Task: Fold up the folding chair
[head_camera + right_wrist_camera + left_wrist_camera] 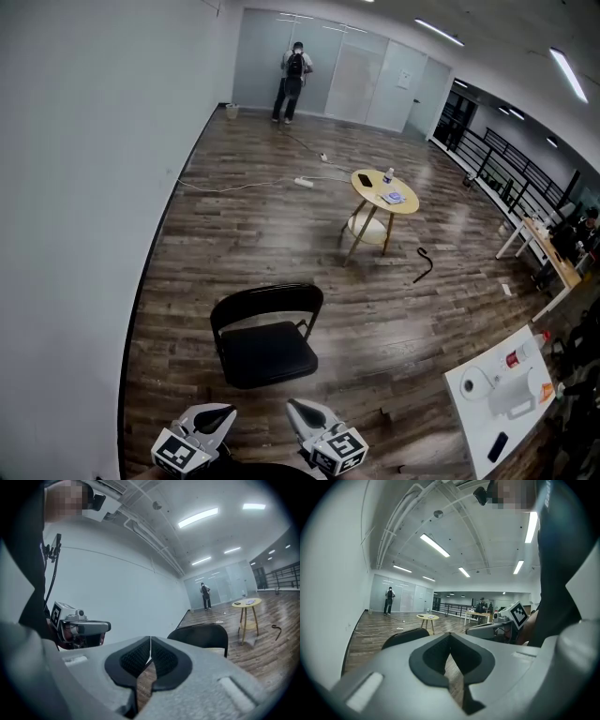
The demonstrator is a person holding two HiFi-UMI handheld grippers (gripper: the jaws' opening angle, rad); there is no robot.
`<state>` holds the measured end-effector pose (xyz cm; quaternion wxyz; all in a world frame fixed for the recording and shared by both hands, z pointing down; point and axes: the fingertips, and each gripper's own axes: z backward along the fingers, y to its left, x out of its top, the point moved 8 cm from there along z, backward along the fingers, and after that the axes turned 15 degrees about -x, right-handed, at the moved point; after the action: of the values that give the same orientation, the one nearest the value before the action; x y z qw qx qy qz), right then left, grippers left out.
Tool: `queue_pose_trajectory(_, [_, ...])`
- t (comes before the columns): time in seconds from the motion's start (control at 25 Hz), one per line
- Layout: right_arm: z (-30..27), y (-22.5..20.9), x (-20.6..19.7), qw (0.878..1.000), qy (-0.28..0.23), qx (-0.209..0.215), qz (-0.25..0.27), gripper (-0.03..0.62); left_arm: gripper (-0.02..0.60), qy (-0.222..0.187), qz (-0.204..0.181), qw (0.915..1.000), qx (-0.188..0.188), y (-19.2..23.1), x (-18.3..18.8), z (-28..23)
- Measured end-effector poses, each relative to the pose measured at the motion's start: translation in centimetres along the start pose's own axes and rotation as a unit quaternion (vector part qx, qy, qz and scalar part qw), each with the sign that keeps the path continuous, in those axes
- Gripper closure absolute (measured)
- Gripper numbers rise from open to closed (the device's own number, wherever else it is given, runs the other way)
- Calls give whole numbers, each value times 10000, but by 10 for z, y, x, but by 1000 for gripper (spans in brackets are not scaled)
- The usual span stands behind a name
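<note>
Chair (267, 337) stands open on the wood floor (281, 225), low in the middle of the frame.
At the bottom edge, the left gripper (223, 413) and right gripper (295, 409) both have jaws pressed together, holding nothing.

A big, open office or work hall.
It has a wide wooden floor (253, 220), plain white walls (94, 187), long ceiling lights (569, 73), a frosted glass wall (356, 80) at the far end, and desks (553, 255) near a black railing (511, 155).

1 folding chair (267, 339), 2 grippers (229, 412) (292, 406), 1 round table (372, 194).
</note>
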<state>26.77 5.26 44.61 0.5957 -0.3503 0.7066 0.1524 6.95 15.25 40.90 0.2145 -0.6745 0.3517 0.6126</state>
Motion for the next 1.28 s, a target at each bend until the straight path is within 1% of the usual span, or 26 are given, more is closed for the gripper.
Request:
queue_pose_trajectory(0.32, [-37,17,8,9997,-37,-259,17,589,580,-59,-31,9999,-120,49,4,19])
queue_pose_trajectory(0.48, [-49,27,7,9989,27,-456,-54,589,580,-96,42,9997,-204,71,2,32])
queue_pose_trajectory(0.72, [-60,39,10,9971,15,-747,-167,589,580,-149,100,9992,-361,91,-4,47])
queue_pose_trajectory(0.88, [-66,42,14,9960,-46,-859,-222,589,580,-165,149,9989,-402,101,-6,53])
queue_pose_trajectory(1.0, [-68,43,19,9951,21,-963,-217,589,580,-178,212,9987,-418,104,-9,52])
queue_pose_trajectory(1.12, [-73,37,17,9957,-42,-885,-263,589,580,-173,254,9988,-392,108,-11,45])
queue_pose_trajectory(1.24, [-76,27,14,9962,-42,-844,-216,589,580,13,363,9989,-311,109,-15,40])
queue_pose_trajectory(1.28, [-78,24,14,9963,-37,-835,-223,589,580,-15,329,9990,-306,110,-16,37])
